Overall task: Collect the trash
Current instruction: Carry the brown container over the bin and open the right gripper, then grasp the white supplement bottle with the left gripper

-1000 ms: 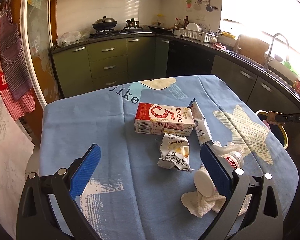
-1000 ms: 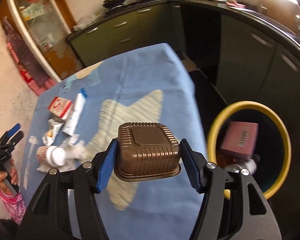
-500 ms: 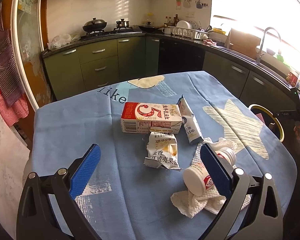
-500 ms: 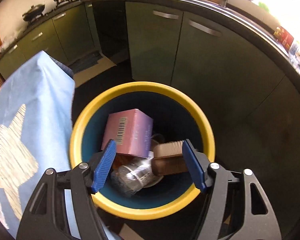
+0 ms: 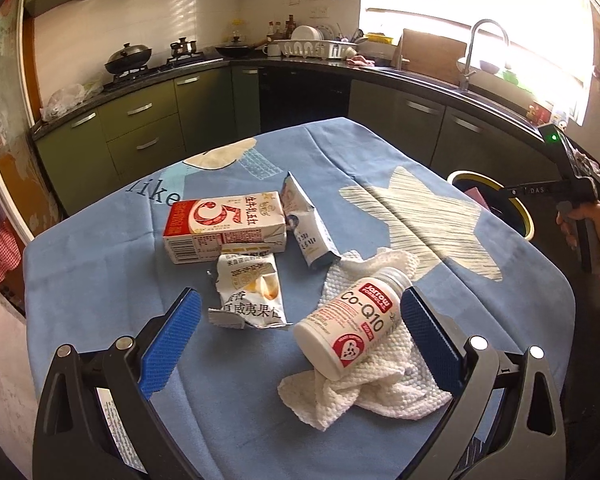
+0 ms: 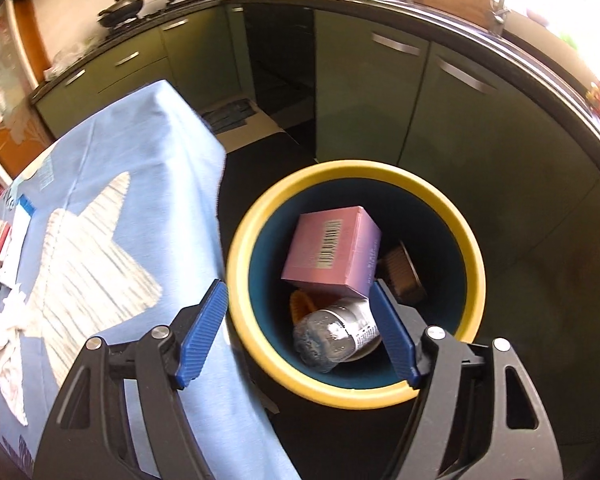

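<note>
Five pieces of trash lie clustered on the blue star-print cloth of the counter [image 5: 112, 264]: a red-and-white milk carton [image 5: 224, 226] on its side, a flattened white-and-blue pouch [image 5: 306, 226] touching its end, a torn silver-and-white snack wrapper [image 5: 250, 294] just in front, and a white plastic supplement bottle [image 5: 354, 330] resting on its side on a crumpled white paper towel [image 5: 376, 392]. Hovering low before this pile, the left tool [image 5: 298, 342] has its blue pads spread wide and empty, with the bottle lying between them, which suggests the bottle is the next pick. Beside the counter's edge stands the round yellow-rimmed, dark blue bin [image 6: 470, 248], placed low so that items can be dropped straight down. Above it hangs the right tool [image 6: 300, 338], jaws apart and holding nothing. Only the right wrist view looks down into the bin, showing a pink cardboard box [image 6: 332, 252], a clear crushed plastic bottle [image 6: 334, 334] and a ribbed brown plastic tub [image 6: 404, 276]. From the left wrist view only the bin's rim shows, yet it alone shows the remaining trash clearly, plus the person's right hand [image 5: 592, 226] on the handle.
</note>
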The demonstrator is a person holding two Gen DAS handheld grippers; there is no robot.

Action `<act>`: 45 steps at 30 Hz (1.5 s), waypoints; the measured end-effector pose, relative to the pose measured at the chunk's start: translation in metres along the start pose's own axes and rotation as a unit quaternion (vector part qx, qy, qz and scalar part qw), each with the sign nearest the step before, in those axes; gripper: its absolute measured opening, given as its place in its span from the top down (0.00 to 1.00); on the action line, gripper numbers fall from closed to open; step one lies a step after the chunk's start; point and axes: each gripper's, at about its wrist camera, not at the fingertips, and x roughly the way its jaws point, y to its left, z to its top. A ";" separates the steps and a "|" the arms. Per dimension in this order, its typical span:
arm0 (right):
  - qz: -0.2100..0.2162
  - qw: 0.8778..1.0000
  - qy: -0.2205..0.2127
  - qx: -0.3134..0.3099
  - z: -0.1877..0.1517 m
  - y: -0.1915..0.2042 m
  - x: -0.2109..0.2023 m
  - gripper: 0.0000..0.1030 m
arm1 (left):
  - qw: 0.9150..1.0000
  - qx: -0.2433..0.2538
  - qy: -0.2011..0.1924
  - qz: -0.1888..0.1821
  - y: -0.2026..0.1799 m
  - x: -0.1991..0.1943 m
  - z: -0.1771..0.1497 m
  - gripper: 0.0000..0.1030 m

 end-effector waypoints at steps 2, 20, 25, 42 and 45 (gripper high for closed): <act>0.004 1.000 -0.001 -0.005 -0.001 0.004 -0.002 0.32 | 1.000 0.015 0.010 -0.014 -0.006 0.001 0.001 0.05; 0.022 1.000 0.010 -0.018 -0.005 0.020 0.002 0.31 | 0.958 0.199 0.140 -0.151 -0.031 0.055 0.022 0.21; 0.022 0.999 0.015 -0.026 -0.003 0.026 0.005 0.30 | 0.951 0.214 0.154 -0.161 -0.031 0.063 0.020 0.23; 0.025 0.999 0.025 -0.039 -0.003 0.041 0.013 0.30 | 0.951 0.220 0.164 -0.141 -0.033 0.074 0.012 0.44; 0.025 0.999 0.024 -0.039 -0.003 0.041 0.013 0.30 | 0.953 0.215 0.161 -0.137 -0.033 0.072 0.012 0.44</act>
